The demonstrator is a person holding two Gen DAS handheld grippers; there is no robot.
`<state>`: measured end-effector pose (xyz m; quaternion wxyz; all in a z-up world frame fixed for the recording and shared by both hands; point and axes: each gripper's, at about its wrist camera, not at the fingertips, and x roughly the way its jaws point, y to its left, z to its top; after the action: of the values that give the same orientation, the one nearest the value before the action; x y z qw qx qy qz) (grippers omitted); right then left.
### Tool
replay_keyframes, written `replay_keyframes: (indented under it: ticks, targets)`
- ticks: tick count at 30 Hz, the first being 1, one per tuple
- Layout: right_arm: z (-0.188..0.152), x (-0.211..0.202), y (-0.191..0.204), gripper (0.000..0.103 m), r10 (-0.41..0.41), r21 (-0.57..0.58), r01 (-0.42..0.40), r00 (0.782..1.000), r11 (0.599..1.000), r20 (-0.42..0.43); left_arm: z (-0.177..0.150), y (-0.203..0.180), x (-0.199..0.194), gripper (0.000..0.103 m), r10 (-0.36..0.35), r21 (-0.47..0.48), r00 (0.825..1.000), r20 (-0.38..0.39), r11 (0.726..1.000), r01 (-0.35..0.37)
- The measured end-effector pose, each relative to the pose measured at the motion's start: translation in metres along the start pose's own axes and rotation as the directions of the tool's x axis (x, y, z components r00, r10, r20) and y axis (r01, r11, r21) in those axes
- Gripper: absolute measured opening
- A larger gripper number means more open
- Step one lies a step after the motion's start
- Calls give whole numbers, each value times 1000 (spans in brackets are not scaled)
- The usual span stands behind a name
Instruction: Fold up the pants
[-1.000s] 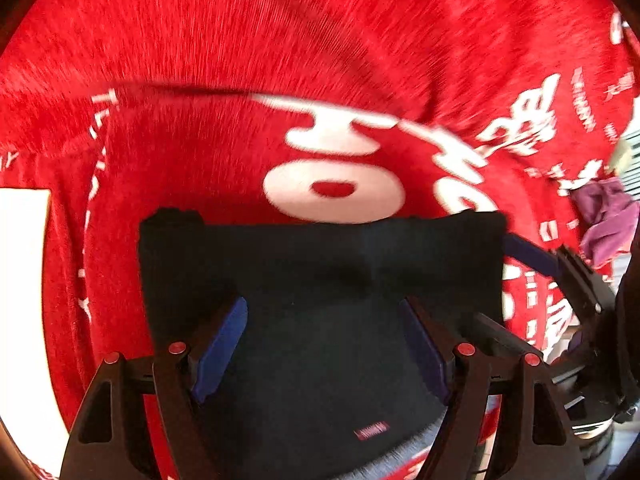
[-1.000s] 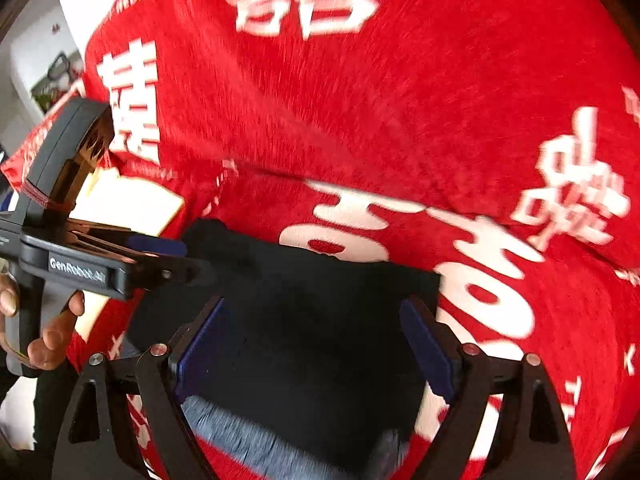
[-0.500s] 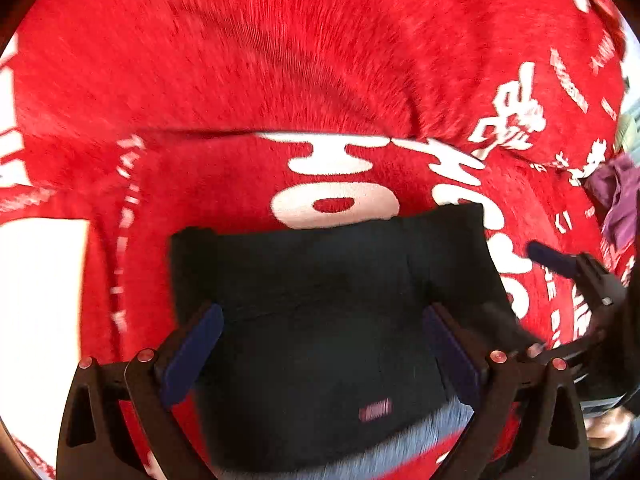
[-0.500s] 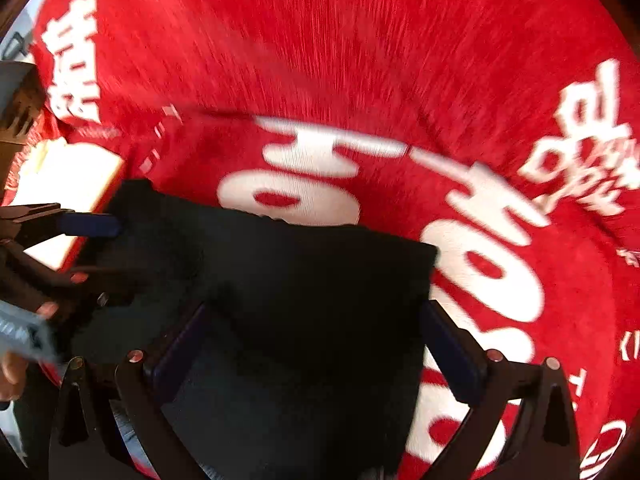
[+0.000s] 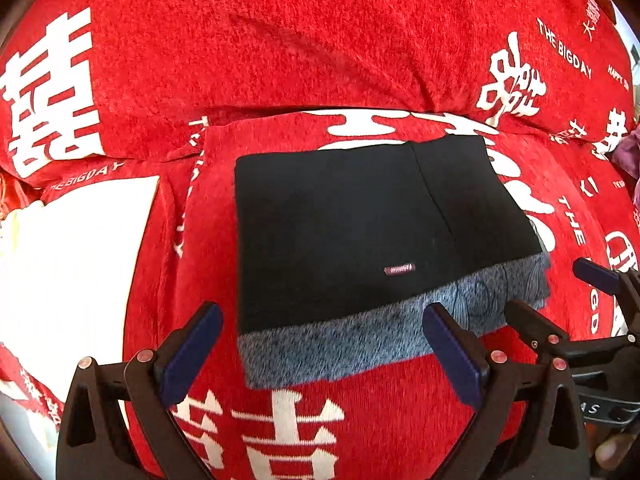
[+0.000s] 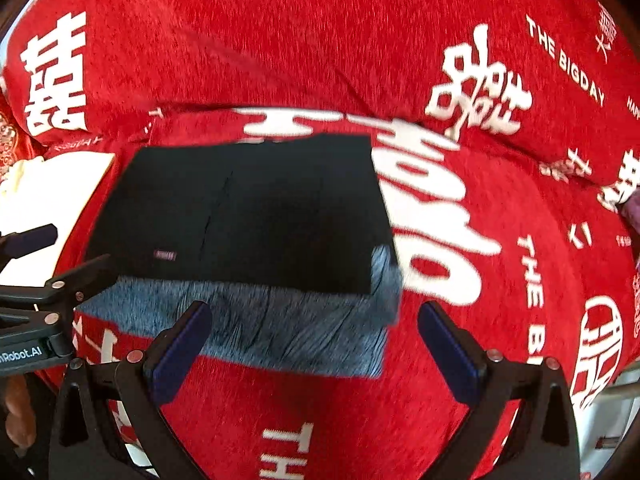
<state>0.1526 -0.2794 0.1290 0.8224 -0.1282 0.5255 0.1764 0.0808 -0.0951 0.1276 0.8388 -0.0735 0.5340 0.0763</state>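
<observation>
Black pants, folded flat

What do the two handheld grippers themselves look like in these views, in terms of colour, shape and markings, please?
Both match. The left gripper and right gripper each have two black, angular, strut-like fingers tipped with dark blue pads and dotted with small red-pink round pivot caps. The left gripper's body, seen from the right wrist camera, bears white lettering ending "nRobot.AI". No cables or sleeves are visible.
</observation>
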Motion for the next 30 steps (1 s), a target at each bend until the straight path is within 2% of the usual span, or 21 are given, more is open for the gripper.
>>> replay_keyframes:
  ticks: [7,11,17,24,30]
  targets:
    - [-18,-1,7,103,-41,4,41,999,999,-33,-16,1,-5,100,2,-20,1000,0,1000,-2]
    - [-25,-4,12,103,-56,-12,56,998,998,-40,-25,3,-5,100,-45,-48,998,-41,998,43]
    - [-28,-5,13,103,-61,-12,60,997,998,-53,-36,1,-9,100,8,-33,999,-40,999,-9]
    - [-33,-2,18,103,-65,-19,64,996,998,-61,-41,0,-9,100,31,-17,998,-48,999,-31]
    - [-33,1,21,103,-64,-28,62,996,998,-65,-41,-1,-8,100,19,-11,998,-58,1000,-20]
